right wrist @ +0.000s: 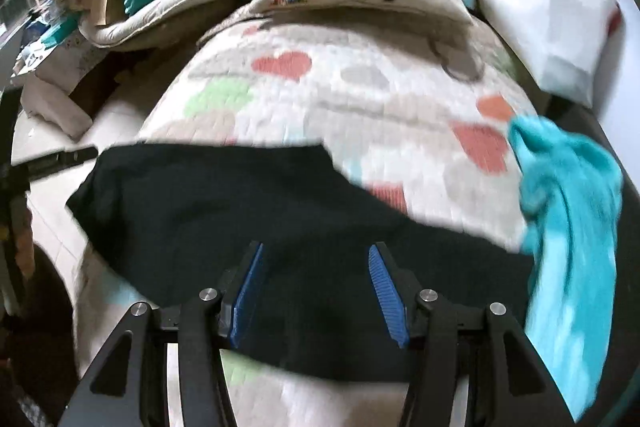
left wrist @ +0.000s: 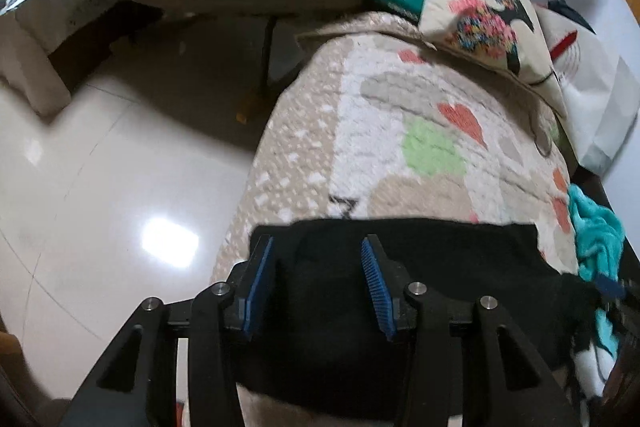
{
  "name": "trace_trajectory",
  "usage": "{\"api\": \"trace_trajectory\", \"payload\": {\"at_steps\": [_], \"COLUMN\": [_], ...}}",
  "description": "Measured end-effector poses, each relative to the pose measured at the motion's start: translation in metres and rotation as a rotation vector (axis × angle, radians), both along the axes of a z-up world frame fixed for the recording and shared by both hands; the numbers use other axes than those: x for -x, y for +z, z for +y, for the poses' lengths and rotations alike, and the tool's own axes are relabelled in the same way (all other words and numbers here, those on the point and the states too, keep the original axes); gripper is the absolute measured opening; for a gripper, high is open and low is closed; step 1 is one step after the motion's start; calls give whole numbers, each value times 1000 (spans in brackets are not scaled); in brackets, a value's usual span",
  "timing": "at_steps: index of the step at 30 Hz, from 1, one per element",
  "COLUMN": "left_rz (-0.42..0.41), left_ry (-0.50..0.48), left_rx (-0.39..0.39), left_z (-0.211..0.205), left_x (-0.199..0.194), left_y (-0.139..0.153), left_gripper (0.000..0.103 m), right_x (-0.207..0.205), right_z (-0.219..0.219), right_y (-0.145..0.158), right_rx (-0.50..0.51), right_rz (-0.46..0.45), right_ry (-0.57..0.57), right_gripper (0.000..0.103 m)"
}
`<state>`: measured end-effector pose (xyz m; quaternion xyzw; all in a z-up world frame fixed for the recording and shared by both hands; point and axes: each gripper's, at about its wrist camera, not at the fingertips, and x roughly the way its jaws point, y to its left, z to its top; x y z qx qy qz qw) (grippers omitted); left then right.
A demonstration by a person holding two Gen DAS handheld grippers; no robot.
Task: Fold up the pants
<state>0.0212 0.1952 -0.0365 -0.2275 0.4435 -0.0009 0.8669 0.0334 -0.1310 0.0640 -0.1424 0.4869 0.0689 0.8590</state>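
One pair of black pants (right wrist: 240,211) lies on the quilt (right wrist: 360,95) beside one teal garment (right wrist: 572,195), both grippers' fingers (left wrist: 372,283) parted, gripping nothing.

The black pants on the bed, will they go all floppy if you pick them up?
Probably yes: the black pants lie flat and follow the quilt's curve, so they look soft and limp. They would likely droop from one pinch and drag rather than slide on the textured quilt.

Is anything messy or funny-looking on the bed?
Yes. A turquoise cloth lies crumpled at the quilt's right edge, spilling over the side. The black pants lie flat across the quilt, but their far edge runs crooked.
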Motion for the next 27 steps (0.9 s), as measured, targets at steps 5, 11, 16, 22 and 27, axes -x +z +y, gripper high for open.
{"api": "trace_trajectory", "payload": {"at_steps": [5, 11, 16, 22, 27], "left_rz": [-40, -27, 19, 90, 99], "left_ry": [15, 53, 90, 148, 178], "left_rx": [-24, 58, 127, 171, 183], "left_z": [15, 31, 39, 53, 61], "left_x": [2, -2, -8, -8, 0], "left_y": [-11, -21, -35, -51, -52], "left_gripper": [44, 44, 44, 44, 44], "right_x": [-65, -106, -123, -159, -157], "right_z": [-3, -5, 0, 2, 9], "right_y": [-35, -78, -82, -72, -65], "right_rx": [9, -46, -56, 27, 96], "right_rz": [43, 177, 216, 123, 77], "right_ry": [10, 42, 56, -52, -112], "right_gripper": [58, 56, 10, 1, 2]}}
